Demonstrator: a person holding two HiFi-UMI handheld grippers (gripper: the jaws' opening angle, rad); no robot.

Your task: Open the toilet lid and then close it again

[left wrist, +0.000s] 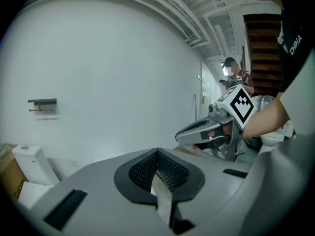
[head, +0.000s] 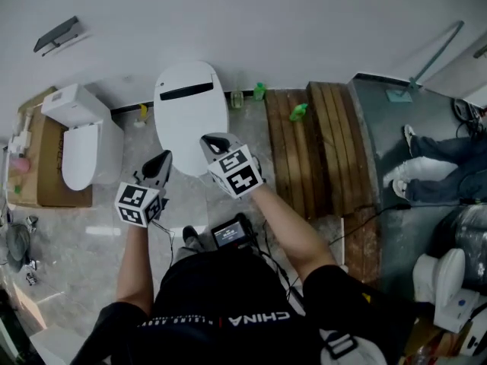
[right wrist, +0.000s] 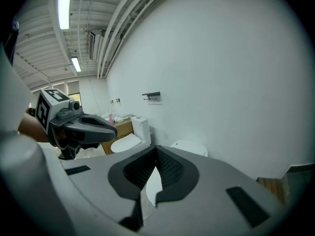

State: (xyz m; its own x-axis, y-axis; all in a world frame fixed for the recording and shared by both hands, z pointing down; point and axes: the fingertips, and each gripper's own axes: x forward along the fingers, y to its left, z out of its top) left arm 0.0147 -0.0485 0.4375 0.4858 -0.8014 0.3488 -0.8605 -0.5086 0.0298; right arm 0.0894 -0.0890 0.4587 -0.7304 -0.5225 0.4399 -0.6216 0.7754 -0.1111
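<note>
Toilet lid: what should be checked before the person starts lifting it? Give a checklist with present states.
1. Toilet lid down, ready to lift: ok.
2. Left hand-held gripper empty, jaws together: ok.
3. Right hand-held gripper empty, jaws together: ok.
4. A gripper hooked under the lid's front edge: not ok, neither is.
5. Right hand-held gripper touching the lid: cannot tell.
6. Lid top free of loose things: ok.

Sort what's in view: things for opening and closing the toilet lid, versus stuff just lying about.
Job: centre toilet lid, closed; left claw, shut; right claw, shut.
Lying about: second toilet at left; green bottles; wooden planks; wall shelf.
</note>
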